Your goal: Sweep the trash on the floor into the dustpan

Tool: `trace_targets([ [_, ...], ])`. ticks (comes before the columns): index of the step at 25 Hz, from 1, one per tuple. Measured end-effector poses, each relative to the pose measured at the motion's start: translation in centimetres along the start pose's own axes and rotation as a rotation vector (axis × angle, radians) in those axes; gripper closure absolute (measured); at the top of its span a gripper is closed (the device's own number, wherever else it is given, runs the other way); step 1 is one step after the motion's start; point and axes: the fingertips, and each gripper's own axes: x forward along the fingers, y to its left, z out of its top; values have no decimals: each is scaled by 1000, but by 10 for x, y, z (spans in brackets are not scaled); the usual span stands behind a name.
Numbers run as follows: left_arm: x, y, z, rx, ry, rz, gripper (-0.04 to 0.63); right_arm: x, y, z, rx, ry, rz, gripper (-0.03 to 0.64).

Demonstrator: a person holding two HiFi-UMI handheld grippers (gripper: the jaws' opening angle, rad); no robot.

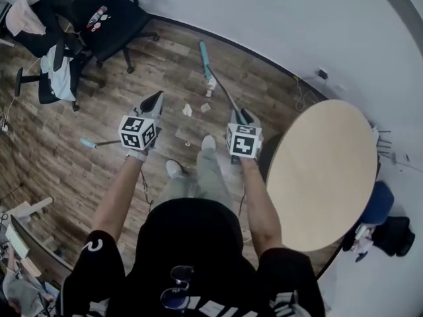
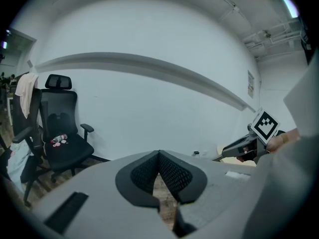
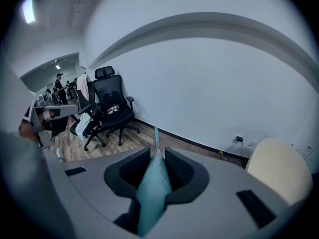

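Several white paper scraps (image 1: 188, 109) lie on the wooden floor ahead of the person's feet. A broom's teal head (image 1: 205, 57) rests beyond them, and its dark shaft (image 1: 227, 94) runs back to my right gripper (image 1: 246, 116), which is shut on the teal handle (image 3: 153, 183). My left gripper (image 1: 155, 102) hangs above the floor left of the scraps, its jaws shut (image 2: 159, 156) with nothing seen between them. A thin dark rod with a teal end (image 1: 88, 142) runs in behind the left gripper's marker cube. No dustpan blade shows.
Two black office chairs (image 1: 109, 18) with clothes stand at the far left by the white wall. A round beige table (image 1: 324, 170) is close on the right, with a blue stool (image 1: 378, 203) beyond it. A wall socket with cable (image 1: 322, 74) sits near the table.
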Motion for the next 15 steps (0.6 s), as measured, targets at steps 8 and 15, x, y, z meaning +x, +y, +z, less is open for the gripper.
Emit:
trace_targets([
  [8,96,12,-10,-17,24,33,598,91,-48,15,-41,60,12,532],
  [15,163,23,-37,-55,43,45,598,167,-88,2,-88,159,-19,533],
])
